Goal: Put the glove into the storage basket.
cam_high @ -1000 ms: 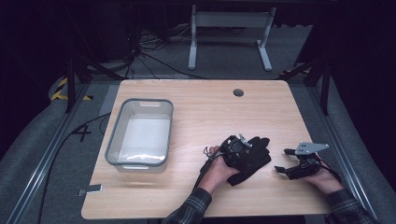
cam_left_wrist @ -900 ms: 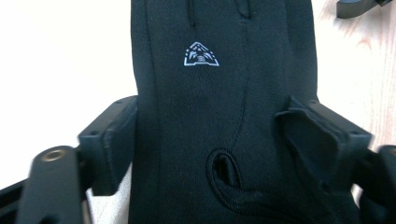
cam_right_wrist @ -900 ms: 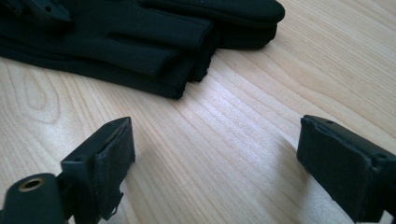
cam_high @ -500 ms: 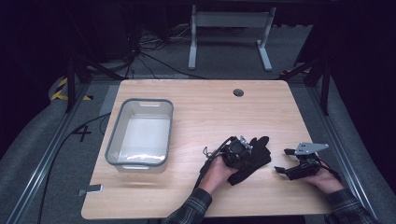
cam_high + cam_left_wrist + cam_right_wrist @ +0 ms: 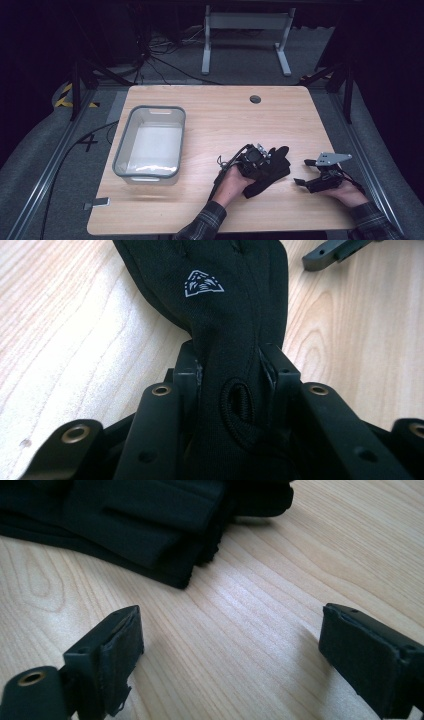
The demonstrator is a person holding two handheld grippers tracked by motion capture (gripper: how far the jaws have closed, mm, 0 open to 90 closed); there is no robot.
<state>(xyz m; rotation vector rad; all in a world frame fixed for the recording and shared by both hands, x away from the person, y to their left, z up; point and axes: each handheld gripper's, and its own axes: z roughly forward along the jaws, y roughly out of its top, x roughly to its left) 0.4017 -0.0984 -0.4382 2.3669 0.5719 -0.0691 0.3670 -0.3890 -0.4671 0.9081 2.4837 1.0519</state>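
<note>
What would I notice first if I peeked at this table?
First the black glove, with its small white badge, pinched between the jaws of the left gripper near the table's front edge. To its right the right gripper waits with jaws wide apart, and a clear plastic bin sits on the left.

A light wooden table (image 5: 220,120) fills the middle of the high view, with a small round hole (image 5: 255,99) near its upper edge. A clear plastic bin (image 5: 150,142) with a grey rim sits on its left half. A black glove (image 5: 270,167) lies on the wood toward the lower right, its fabric bunched. The grain runs lengthwise across the board.
</note>
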